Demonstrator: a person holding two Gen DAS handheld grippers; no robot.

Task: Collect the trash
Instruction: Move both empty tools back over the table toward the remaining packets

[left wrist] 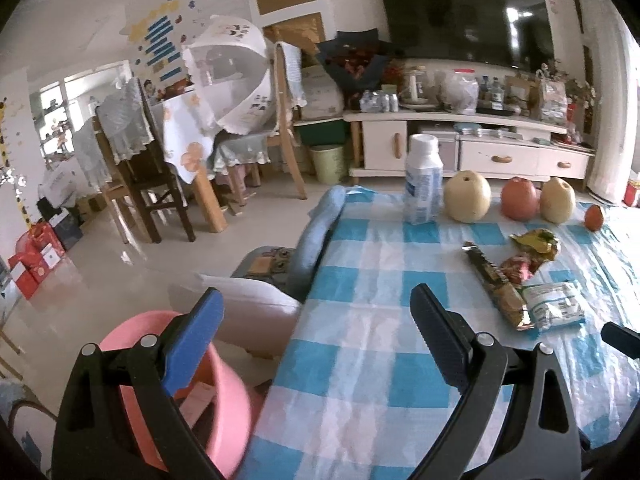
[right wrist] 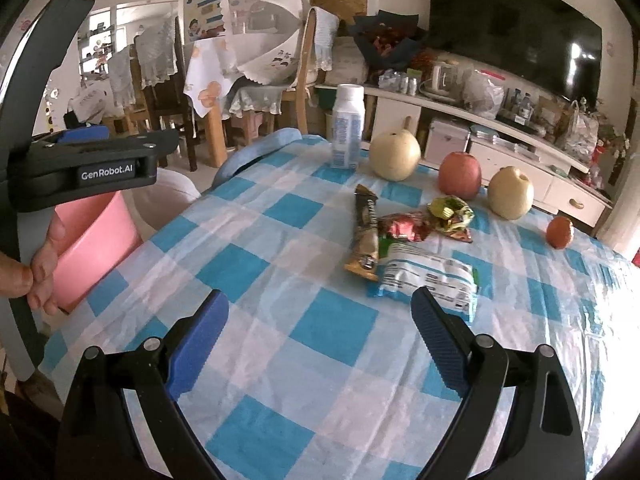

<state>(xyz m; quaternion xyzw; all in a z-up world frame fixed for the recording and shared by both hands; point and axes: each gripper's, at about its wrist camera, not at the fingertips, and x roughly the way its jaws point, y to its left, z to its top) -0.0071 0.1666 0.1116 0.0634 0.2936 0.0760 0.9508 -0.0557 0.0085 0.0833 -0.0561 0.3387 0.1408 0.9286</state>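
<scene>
Right wrist | right gripper [right wrist: 320,336] tilted down over tablecloth [right wrist: 256,280], fingers wide | left gripper [left wrist: 316,344] fingers wide, empty

Your trash: four wrappers, one pink bin.
You have a brown bar wrapper [right wrist: 366,236], red wrapper [right wrist: 404,227], yellow-green wrapper [right wrist: 452,212] and white-blue packet [right wrist: 426,278] clustered mid-table; pink bin [right wrist: 90,240] stands far left.

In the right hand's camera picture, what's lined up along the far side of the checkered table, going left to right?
White bottle → big yellow pear → red apple → smaller yellow pear → little orange-brown fruit. The snack wrappers lie closer to the camera, so they are not in this row.
</scene>
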